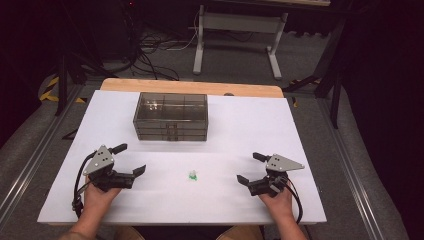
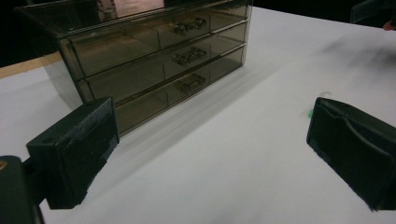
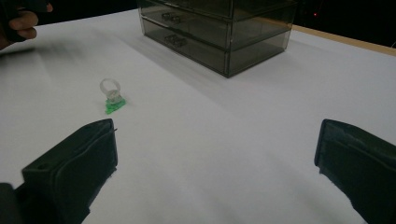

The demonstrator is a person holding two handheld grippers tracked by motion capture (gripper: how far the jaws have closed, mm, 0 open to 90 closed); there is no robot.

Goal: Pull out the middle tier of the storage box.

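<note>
Both tongs, left (image 1: pixel 131 159) and right (image 1: pixel 250 167), gape wide, flanking the ring (image 3: pixel 112 95) standing hoop-up on its green base.

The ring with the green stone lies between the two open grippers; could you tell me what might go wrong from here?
1. The ring is small and clear, and rests on its green stone; a jaw closing off-centre could flick it across the white table.
2. All three drawers of the smoked drawer box are shut, with small handles; pulling one with the left gripper might drag the whole box unless the right gripper steadies it.
</note>
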